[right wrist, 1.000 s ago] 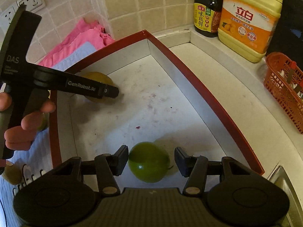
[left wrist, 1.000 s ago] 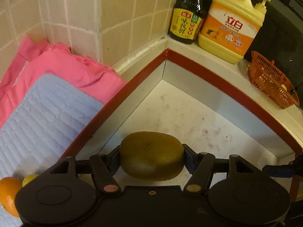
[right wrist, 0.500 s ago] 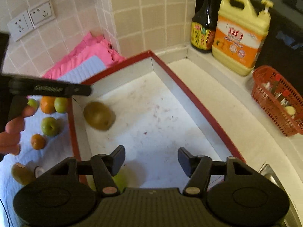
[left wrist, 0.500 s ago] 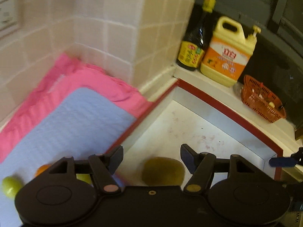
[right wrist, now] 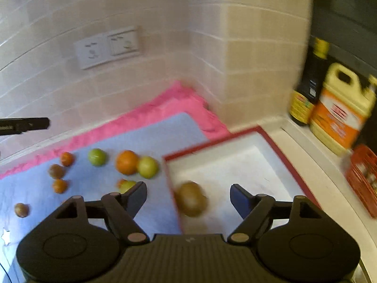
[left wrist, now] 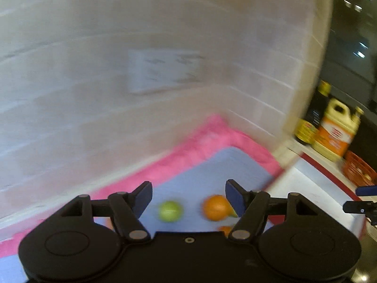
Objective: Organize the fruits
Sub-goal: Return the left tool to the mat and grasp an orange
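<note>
Left gripper (left wrist: 187,194) gapes, holding nothing, 1 lime (left wrist: 170,211) between its jaws; right gripper (right wrist: 188,197) likewise, kiwi (right wrist: 191,198) between.

On my right wrist feed: tray (right wrist: 213,141) has a red rim, white inside. Kiwi (right wrist: 191,198) in it is brownish-green. Mat (right wrist: 150,139) is pale blue; the towel (right wrist: 165,105) under it is bright pink. On the mat I log one large orange (right wrist: 126,162), two yellow-green fruits (right wrist: 147,167) (right wrist: 96,156), and small orange (right wrist: 66,158) and brown (right wrist: 21,210) ones. Wall tiles (right wrist: 165,7) are beige with pale grout; socket plate (right wrist: 108,46) is white. Detergent jug (right wrist: 341,108) is yellow with an orange label, bottle (right wrist: 308,87) dark with a yellow cap, basket (right wrist: 362,176) orange-red. Left gripper fingers (left wrist: 235,197) carry dark blue pads on black arms.
</note>
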